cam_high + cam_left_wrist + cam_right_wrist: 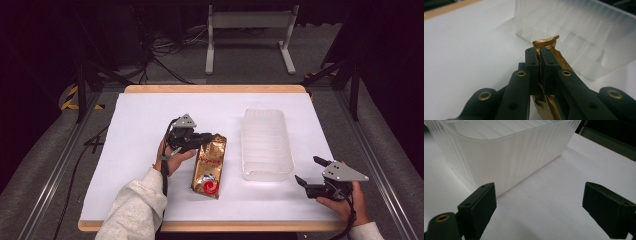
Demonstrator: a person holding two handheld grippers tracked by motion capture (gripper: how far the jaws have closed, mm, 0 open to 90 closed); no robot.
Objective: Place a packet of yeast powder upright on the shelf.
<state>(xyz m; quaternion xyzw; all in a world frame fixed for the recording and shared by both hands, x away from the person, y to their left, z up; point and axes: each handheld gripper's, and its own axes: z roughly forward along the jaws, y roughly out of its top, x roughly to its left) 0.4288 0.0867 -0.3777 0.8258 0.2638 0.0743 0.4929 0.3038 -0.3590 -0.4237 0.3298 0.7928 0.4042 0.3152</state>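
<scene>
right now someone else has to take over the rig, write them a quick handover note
Left gripper: shut on the top edge of the gold foil bag, pinching the crimped seal; the rest of the bag seems to lie on the white table.
Right gripper: open, holding nothing, at the near right of the table, jaws pointing toward the clear plastic bin.
Bin: upright, right of the bag, looks empty.
Done: bag gripped at its top.
Left, most likely: lift the bag, carry it right and set it in the bin; the right gripper could steady the bin.
</scene>
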